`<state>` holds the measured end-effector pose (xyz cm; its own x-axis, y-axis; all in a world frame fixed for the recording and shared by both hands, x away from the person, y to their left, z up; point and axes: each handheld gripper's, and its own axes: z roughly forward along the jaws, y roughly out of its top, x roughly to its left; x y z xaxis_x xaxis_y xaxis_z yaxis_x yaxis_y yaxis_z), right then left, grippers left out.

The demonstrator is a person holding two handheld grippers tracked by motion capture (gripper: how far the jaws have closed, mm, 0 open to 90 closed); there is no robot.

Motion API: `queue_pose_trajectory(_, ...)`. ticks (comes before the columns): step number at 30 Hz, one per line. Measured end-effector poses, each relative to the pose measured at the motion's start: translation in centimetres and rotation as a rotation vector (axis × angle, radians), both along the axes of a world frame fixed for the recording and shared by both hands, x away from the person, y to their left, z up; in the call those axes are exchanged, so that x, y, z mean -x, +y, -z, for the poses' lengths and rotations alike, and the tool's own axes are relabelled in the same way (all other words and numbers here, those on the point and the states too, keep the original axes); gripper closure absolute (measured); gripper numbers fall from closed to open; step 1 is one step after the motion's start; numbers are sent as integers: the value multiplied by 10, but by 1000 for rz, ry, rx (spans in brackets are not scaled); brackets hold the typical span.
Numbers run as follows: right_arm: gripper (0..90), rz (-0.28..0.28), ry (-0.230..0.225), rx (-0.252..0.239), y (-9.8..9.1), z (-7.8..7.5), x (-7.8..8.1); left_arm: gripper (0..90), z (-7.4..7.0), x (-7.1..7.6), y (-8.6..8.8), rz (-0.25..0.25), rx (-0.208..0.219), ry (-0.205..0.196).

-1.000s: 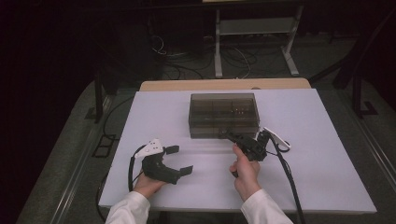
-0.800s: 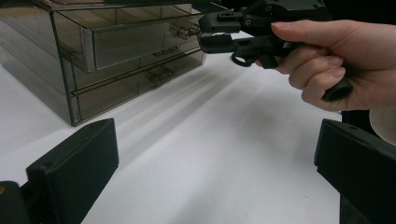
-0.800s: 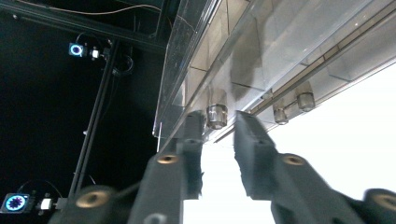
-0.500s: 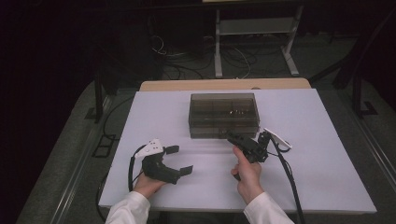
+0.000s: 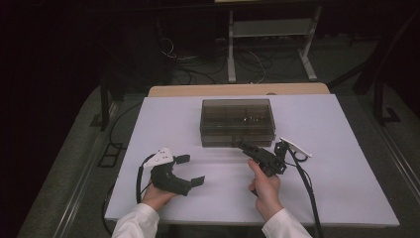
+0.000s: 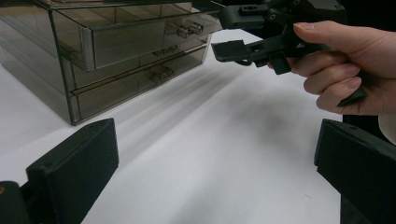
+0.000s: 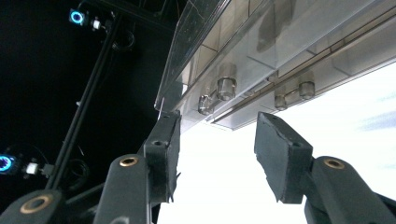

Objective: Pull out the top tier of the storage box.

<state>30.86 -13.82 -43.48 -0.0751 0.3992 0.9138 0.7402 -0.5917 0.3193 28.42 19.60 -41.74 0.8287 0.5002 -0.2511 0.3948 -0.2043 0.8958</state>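
High view: a smoky clear plastic drawer cabinet [image 5: 237, 121] sits on a white table [image 5: 346, 198], two hand-held grippers just in front of it.

The right gripper [image 5: 247, 147] sits at the cabinet's front, its jaws apart and just been opening, with nothing clamped, before a small clear drawer knob [image 7: 226, 87]. The left gripper [image 5: 189, 170] rests well apart from the cabinet, its jaws wide apart and empty.

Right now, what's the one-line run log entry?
smoky clear plastic drawer box: top drawer ajar | right hand-held gripper: jaws just opening, empty, at drawer knob | left hand-held gripper: open, idle
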Motion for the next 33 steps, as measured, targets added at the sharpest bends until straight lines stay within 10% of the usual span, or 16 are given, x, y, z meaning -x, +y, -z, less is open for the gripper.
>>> queue_pose_trajectory(33, 400, -282, -170, 393, -23, -30, -6, 0, 0, 0, 0, 1, -6, 2)
